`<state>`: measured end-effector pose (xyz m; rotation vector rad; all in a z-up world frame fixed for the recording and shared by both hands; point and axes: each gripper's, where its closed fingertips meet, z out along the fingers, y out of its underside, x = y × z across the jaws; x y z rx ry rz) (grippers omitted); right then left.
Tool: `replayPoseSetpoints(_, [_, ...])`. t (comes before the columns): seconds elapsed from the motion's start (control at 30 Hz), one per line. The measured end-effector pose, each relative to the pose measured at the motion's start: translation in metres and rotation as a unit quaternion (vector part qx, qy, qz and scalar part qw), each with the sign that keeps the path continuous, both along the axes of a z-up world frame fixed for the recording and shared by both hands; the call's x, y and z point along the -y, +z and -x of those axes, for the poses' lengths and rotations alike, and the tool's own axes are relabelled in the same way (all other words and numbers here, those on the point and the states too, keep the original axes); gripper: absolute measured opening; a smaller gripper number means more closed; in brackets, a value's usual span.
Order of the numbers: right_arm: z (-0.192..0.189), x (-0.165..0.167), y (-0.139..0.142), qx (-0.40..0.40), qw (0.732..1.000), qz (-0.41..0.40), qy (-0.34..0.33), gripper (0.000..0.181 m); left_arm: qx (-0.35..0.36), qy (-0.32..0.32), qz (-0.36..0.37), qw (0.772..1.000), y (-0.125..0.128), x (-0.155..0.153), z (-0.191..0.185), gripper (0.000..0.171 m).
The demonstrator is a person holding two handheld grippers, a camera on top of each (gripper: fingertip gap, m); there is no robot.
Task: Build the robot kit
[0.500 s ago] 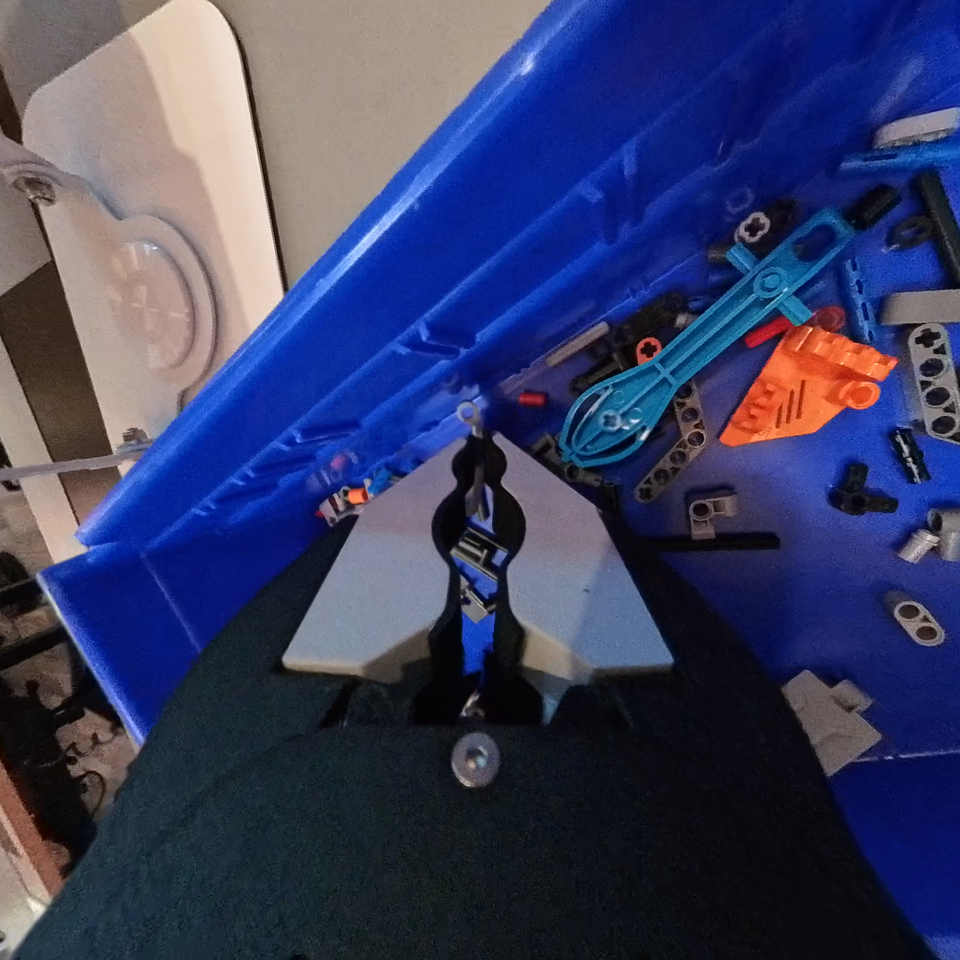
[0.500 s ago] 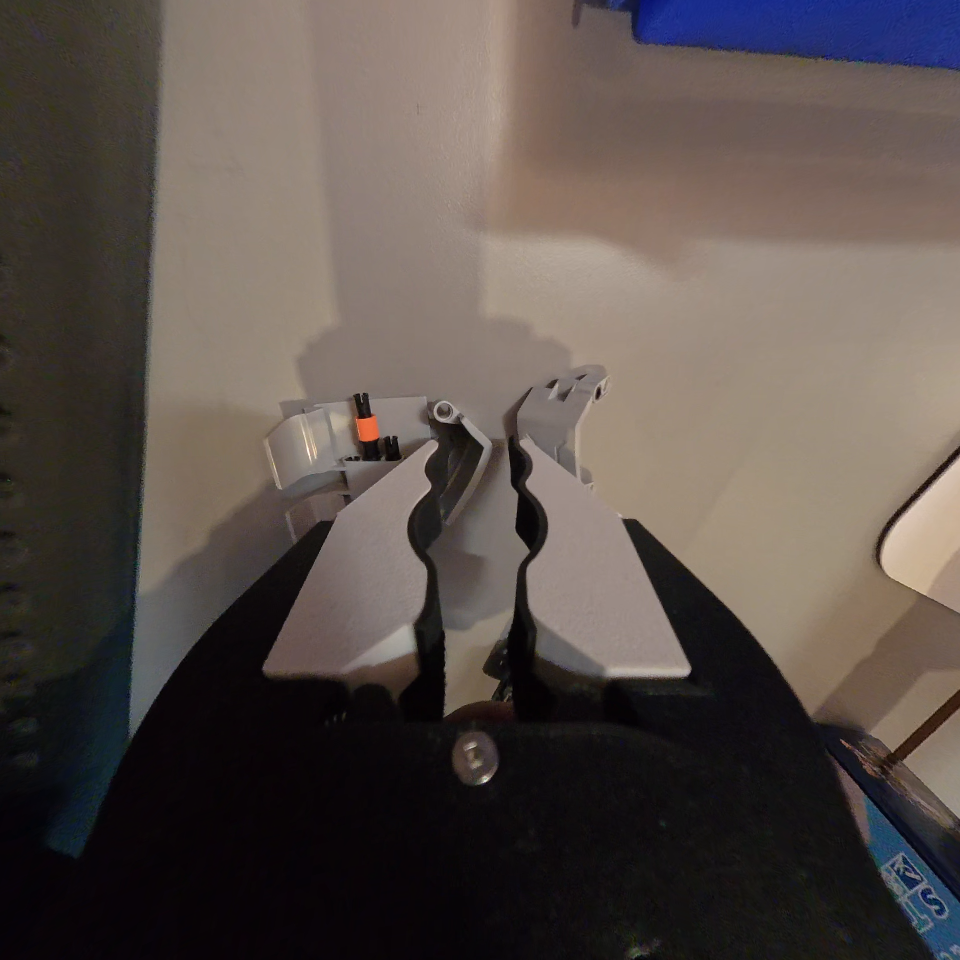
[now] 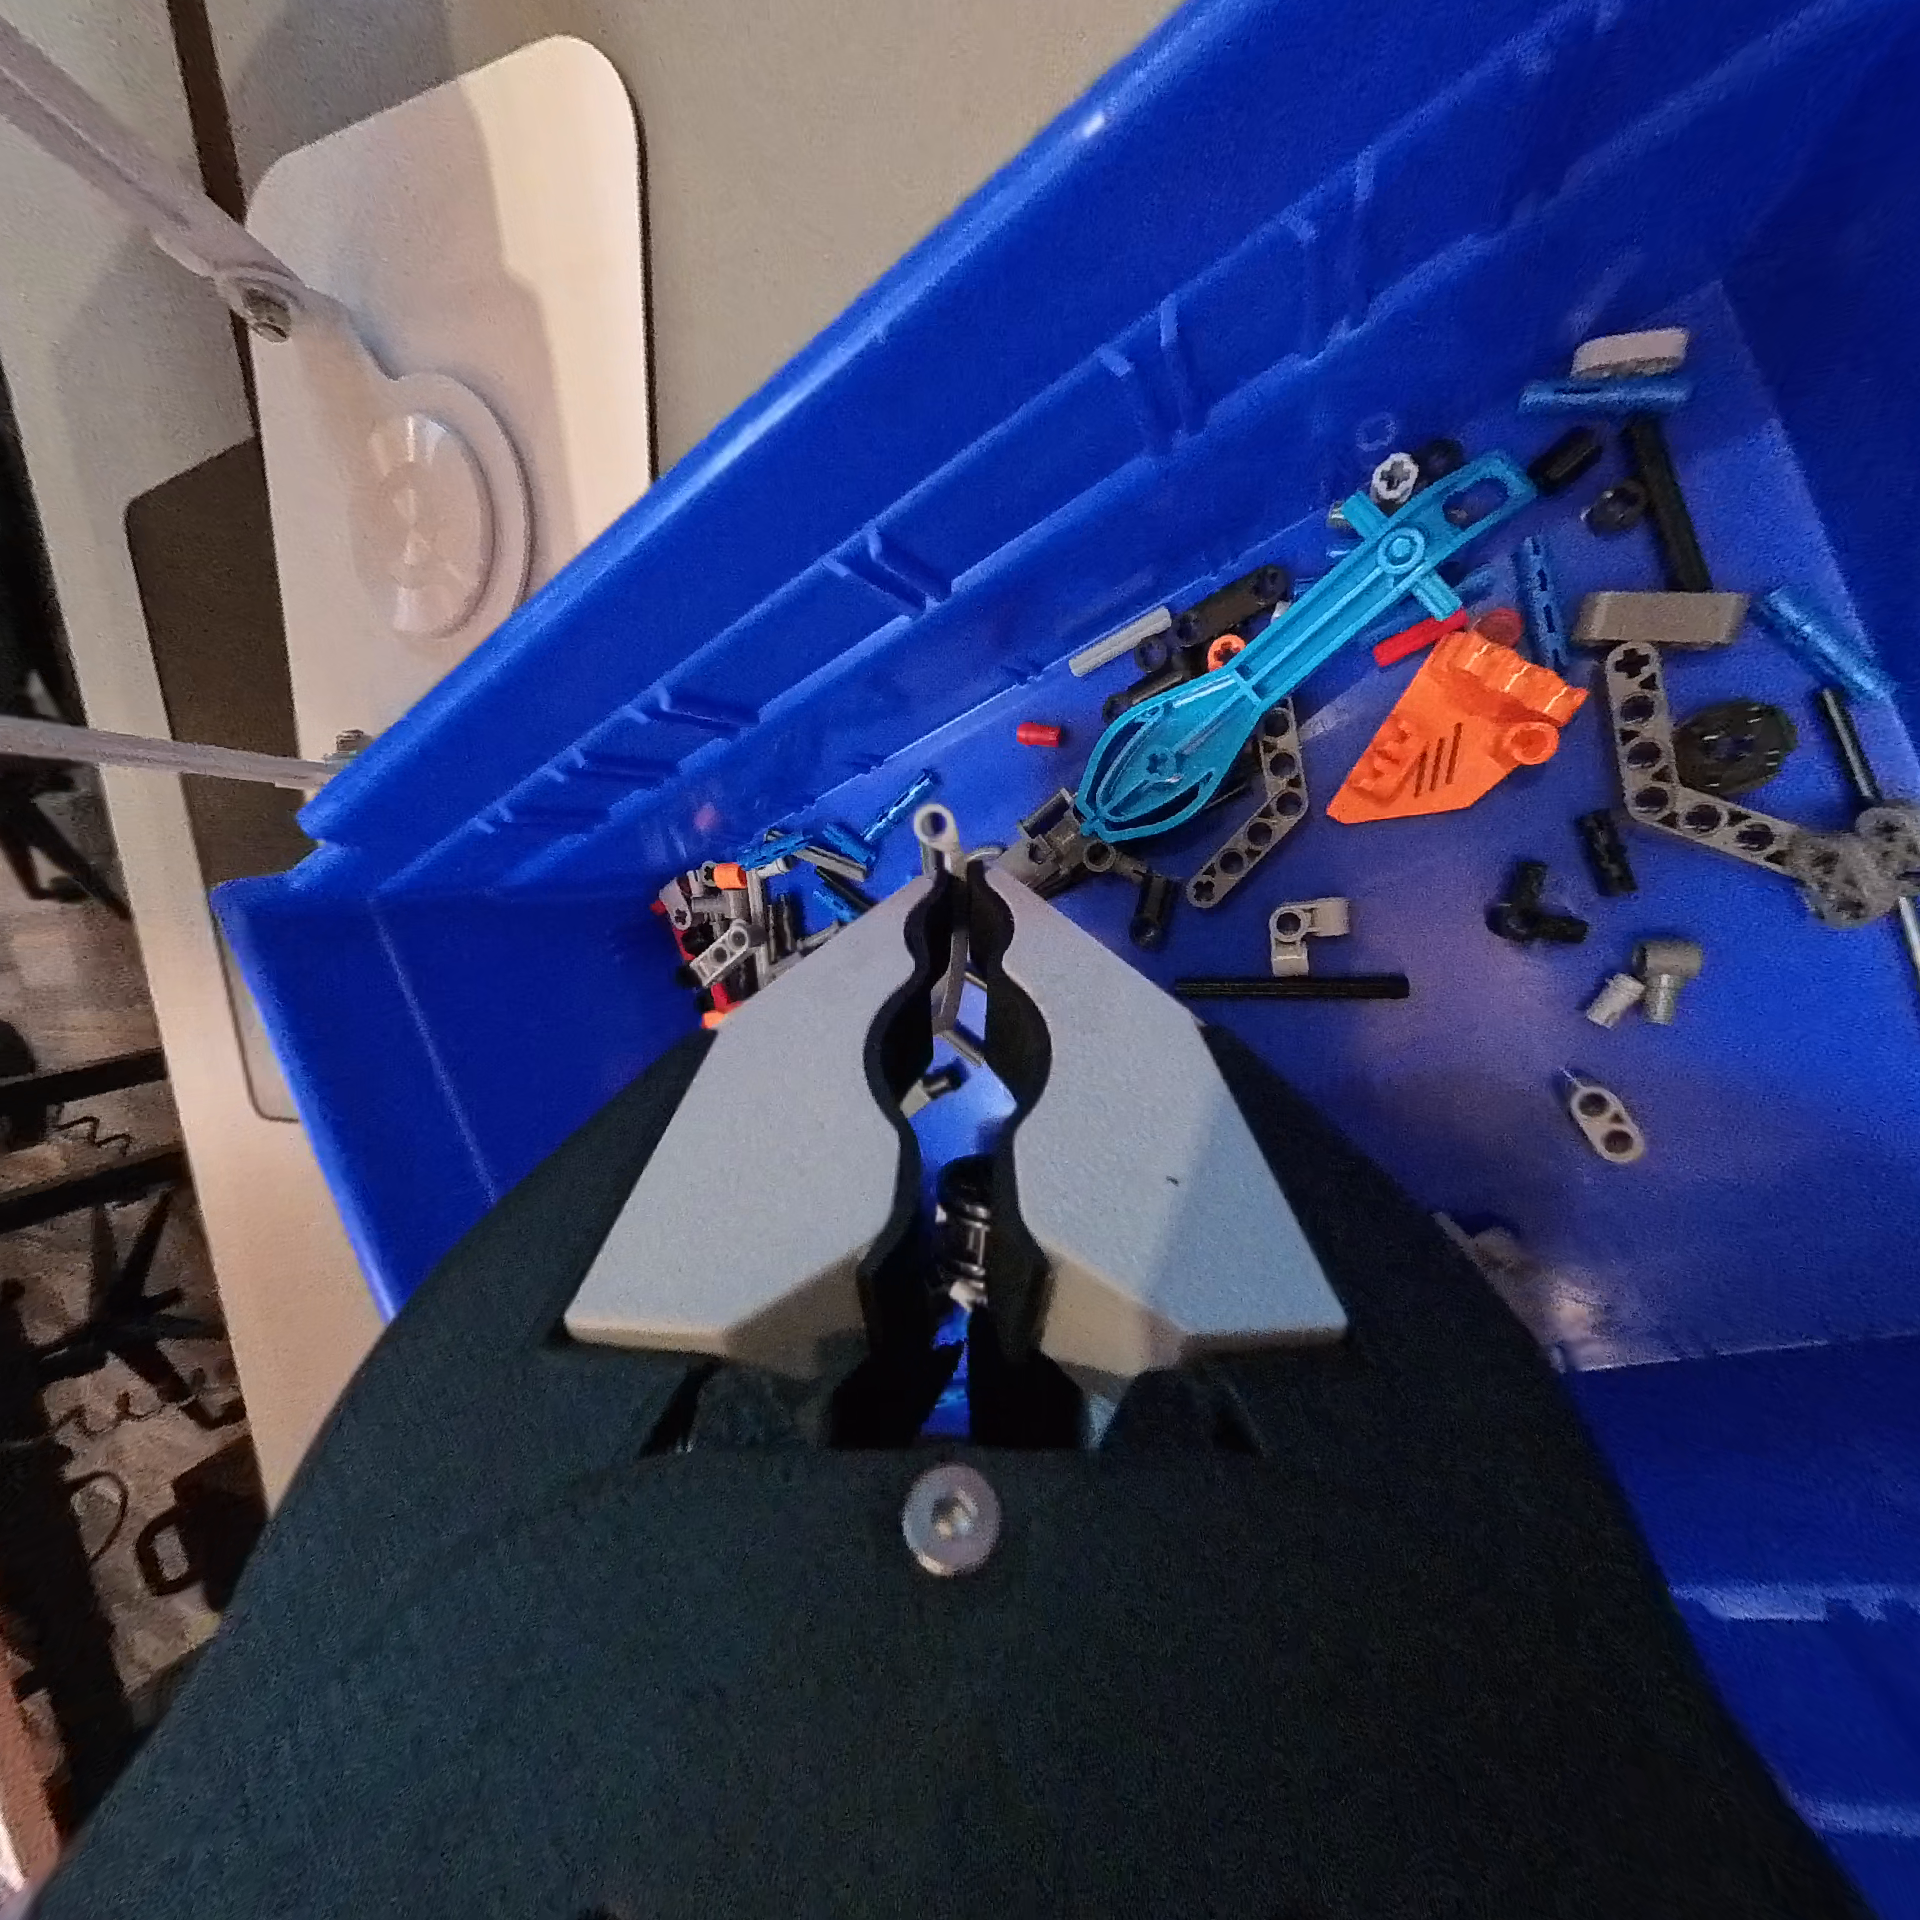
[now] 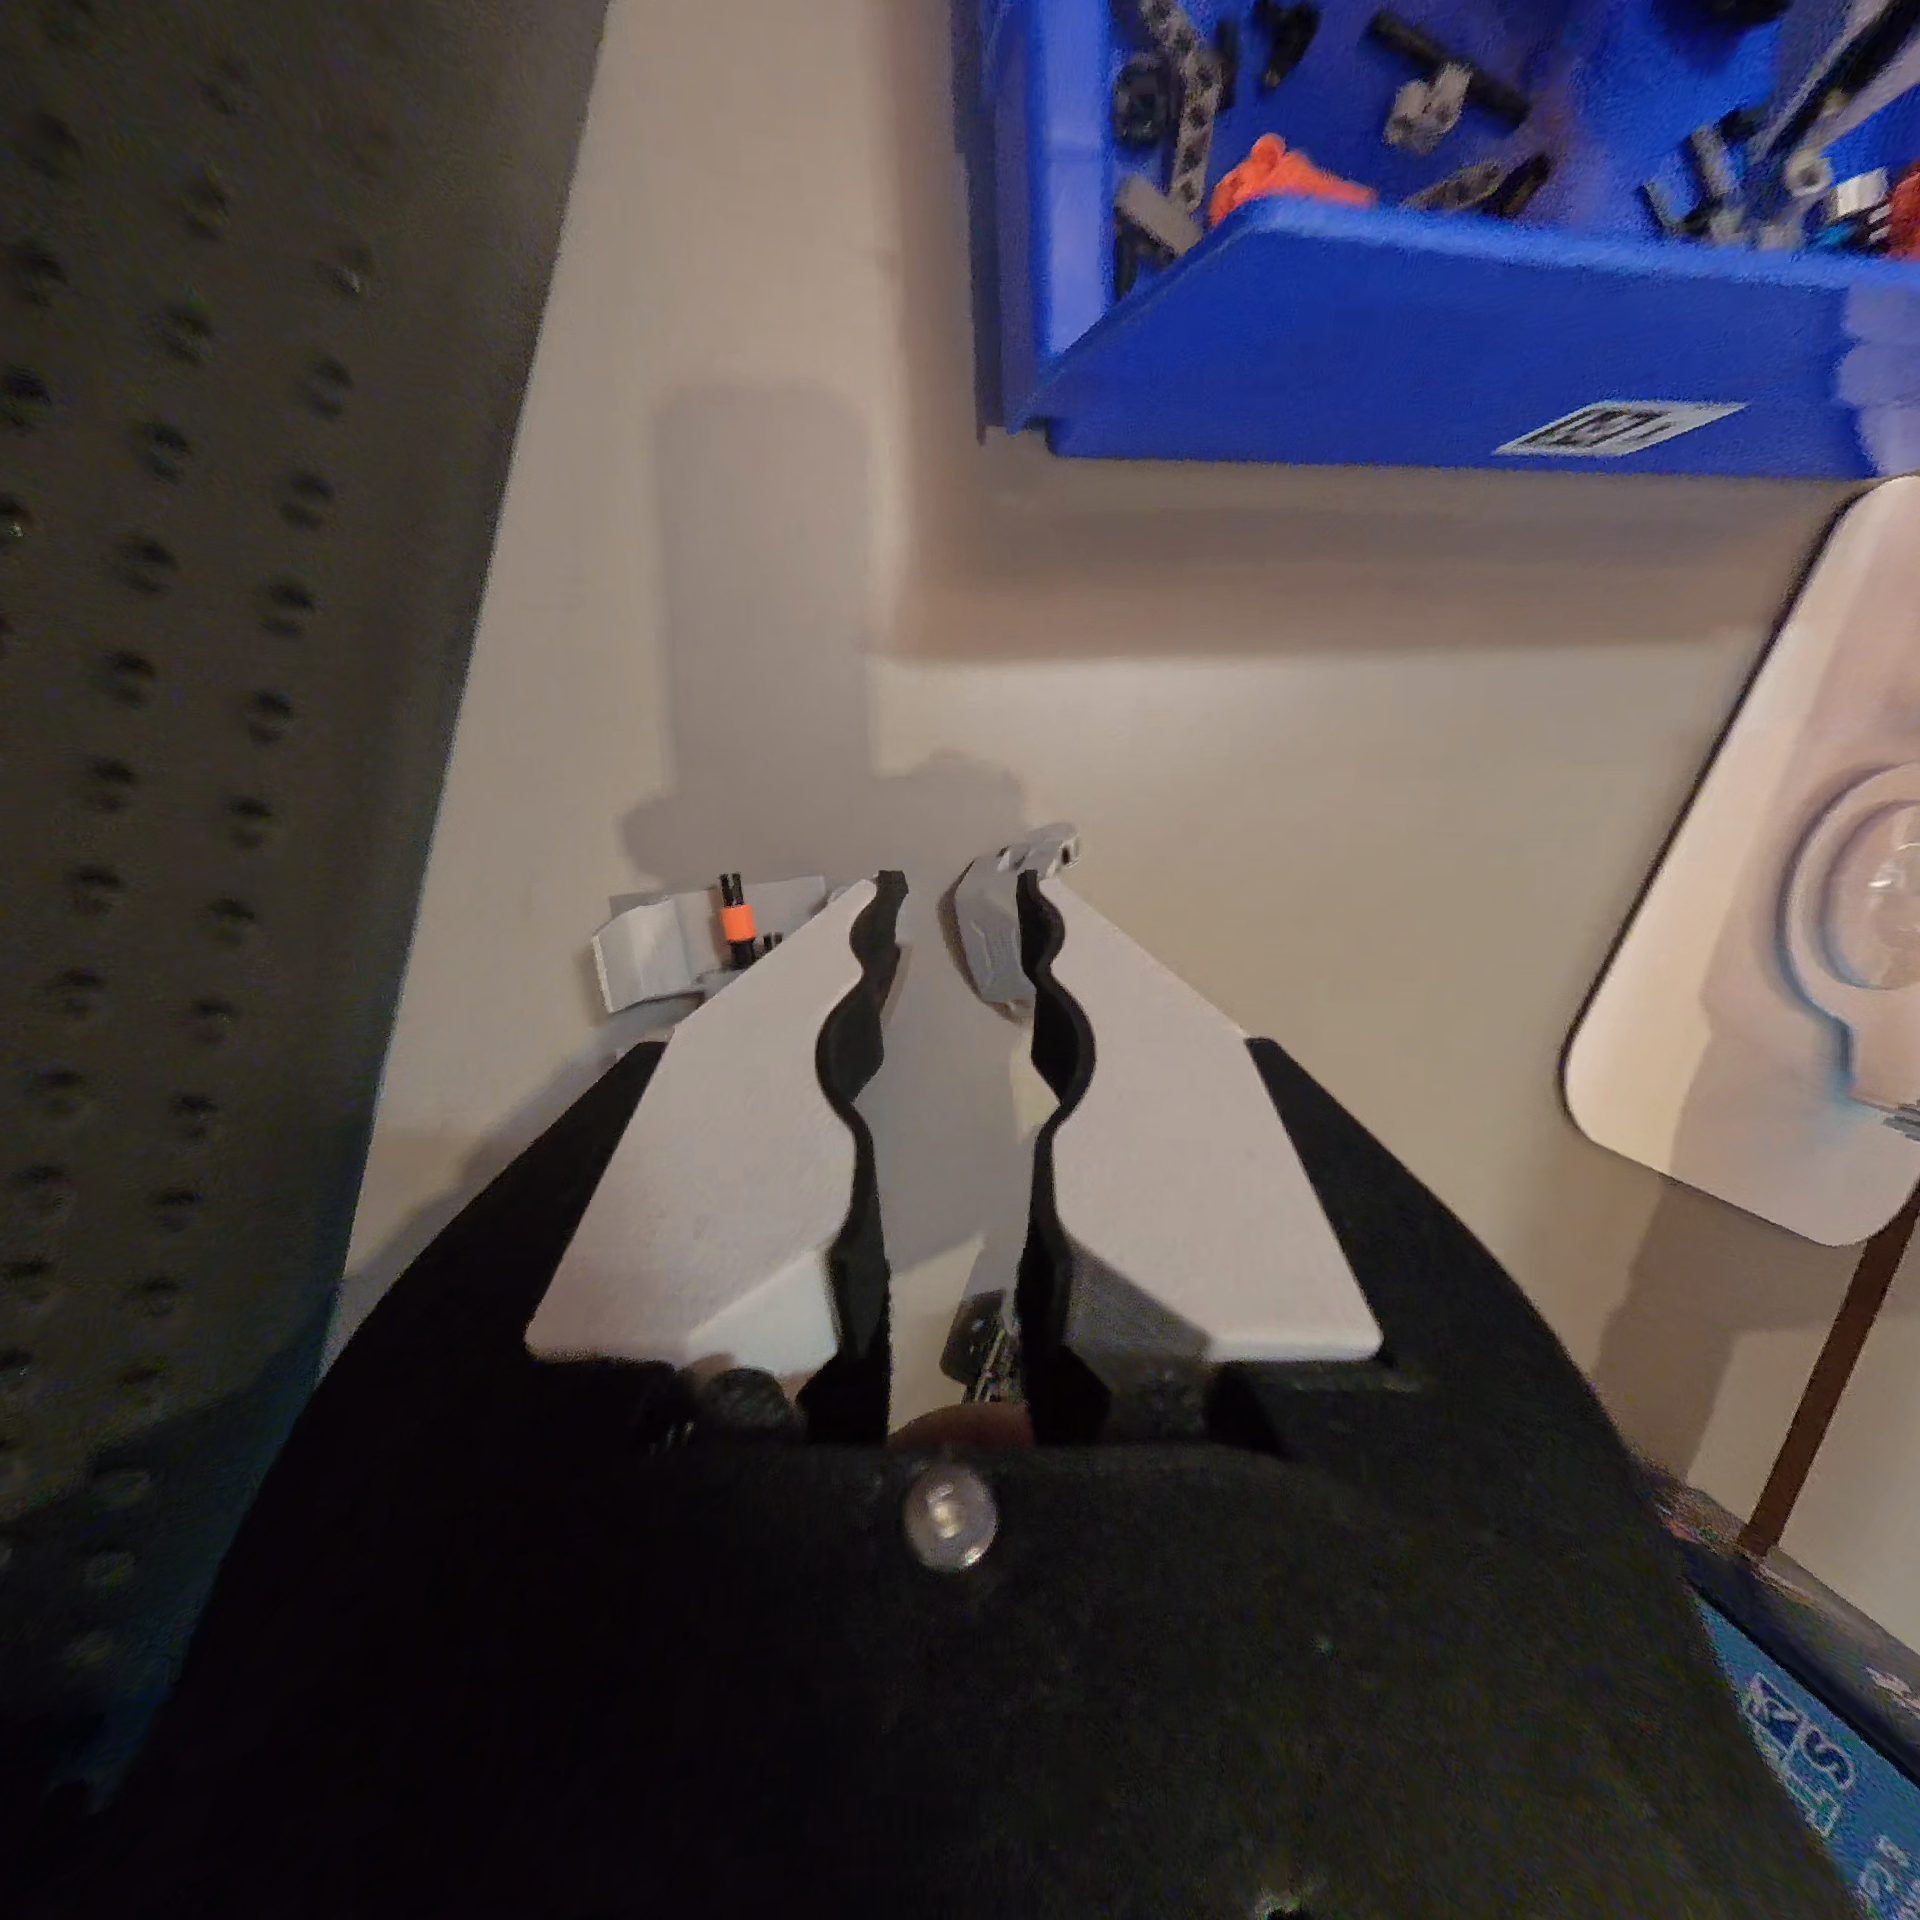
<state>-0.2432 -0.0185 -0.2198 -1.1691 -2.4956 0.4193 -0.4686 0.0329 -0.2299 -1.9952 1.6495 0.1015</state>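
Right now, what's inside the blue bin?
Blue bin: loose building-toy parts, including a cyan lattice piece and an orange panel. The left gripper covers the near floor.

Left gripper (image 3: 954, 883) sat at frame centre, pointing toward the upper part of the frame, grey fingers (image 3: 790, 1122) nearly together and pinching at the tips. Right gripper (image 4: 961, 883) likewise pointed up-frame from the lower centre; its jaws stood apart with a clear gap, black wavy pads (image 4: 1055, 1039) facing inward, nothing clamped.
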Motion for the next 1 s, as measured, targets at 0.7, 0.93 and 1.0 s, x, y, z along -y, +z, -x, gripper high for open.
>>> replayPoseSetpoints(0.7, [0.068,0.019,0.138,-0.399,0.898,0.183,-0.036,0.003,0.406,-0.126,-0.027,0.905,0.165,0.071,-0.185,0.001])
replayPoseSetpoints(0.93, [0.063,0.018,0.146,-0.407,0.897,0.171,-0.027,0.0,0.455,-0.103,-0.026,0.884,0.176,0.069,-0.185,0.0])
replayPoseSetpoints(1.0, [0.061,0.02,0.145,-0.397,0.902,0.171,-0.022,0.0,0.459,-0.097,-0.028,0.883,0.177,0.068,-0.183,0.007])
